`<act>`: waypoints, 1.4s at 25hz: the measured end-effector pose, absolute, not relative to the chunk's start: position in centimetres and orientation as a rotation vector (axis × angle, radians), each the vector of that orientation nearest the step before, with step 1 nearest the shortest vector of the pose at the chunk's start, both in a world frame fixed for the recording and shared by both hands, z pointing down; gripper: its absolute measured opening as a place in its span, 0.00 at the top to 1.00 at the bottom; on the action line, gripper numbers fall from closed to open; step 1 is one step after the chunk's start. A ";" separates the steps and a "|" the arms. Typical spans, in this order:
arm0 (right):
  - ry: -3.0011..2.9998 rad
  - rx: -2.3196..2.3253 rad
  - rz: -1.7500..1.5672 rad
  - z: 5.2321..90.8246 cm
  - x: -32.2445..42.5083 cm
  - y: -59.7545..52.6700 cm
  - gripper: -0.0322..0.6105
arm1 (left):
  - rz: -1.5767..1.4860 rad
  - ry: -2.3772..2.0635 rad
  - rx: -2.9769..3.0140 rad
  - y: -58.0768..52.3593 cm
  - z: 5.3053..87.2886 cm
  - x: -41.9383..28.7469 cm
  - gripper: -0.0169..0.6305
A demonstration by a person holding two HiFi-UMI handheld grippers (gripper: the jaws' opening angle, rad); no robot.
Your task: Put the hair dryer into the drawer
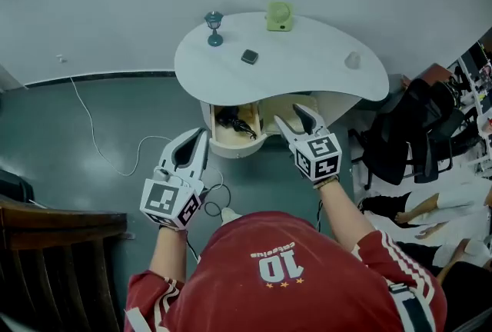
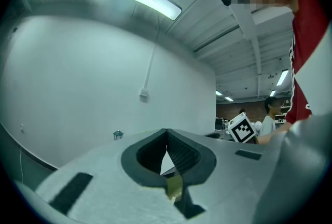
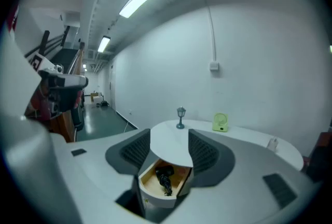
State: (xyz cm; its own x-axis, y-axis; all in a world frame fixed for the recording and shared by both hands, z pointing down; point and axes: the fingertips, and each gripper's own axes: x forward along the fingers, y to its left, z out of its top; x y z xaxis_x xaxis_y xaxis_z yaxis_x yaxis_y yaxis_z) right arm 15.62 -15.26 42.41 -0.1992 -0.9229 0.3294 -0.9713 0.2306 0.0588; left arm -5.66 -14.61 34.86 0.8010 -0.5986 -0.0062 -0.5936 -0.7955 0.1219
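The black hair dryer lies inside the open wooden drawer under the white curved table. In the right gripper view the hair dryer shows in the drawer below the table. My right gripper hangs open and empty just right of the drawer; in its own view the right gripper frames the drawer from above. My left gripper is shut on nothing, in front of the drawer and to its left. In its own view the left gripper points level at the wall.
On the table stand a small lamp figurine, a green mini fan, a dark little block and a clear cup. A white cable trails over the floor. A wooden chair is lower left, black office chairs at right.
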 end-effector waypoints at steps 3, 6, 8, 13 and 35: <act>-2.245 1.821 0.147 38.1 16.8 -12.5 0.58 | -0.072 -0.922 2.925 -13.2 32.9 -3.6 0.97; -2.263 1.855 0.088 34.8 18.2 -8.9 0.58 | -0.101 -0.888 2.963 -11.1 30.9 -1.6 0.97; -2.279 1.873 0.068 33.1 19.2 -6.5 0.58 | -0.124 -0.866 2.982 -9.4 29.5 -0.4 0.97; -2.297 1.945 0.003 29.0 21.7 -1.3 0.58 | -0.144 -0.847 3.027 -5.9 26.8 1.8 0.97; -2.444 2.031 -0.121 22.7 22.7 4.1 0.75 | -0.199 -0.991 3.046 -0.9 23.4 1.1 0.97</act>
State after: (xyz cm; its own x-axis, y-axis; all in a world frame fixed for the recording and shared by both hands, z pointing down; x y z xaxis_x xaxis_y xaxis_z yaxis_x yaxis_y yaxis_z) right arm 22.74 4.09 22.70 -0.1838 -0.9798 -0.0783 -0.9828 0.1816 0.0340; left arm 1.07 -0.95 23.41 0.8018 -0.5814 -0.1383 -0.5898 -0.8071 -0.0265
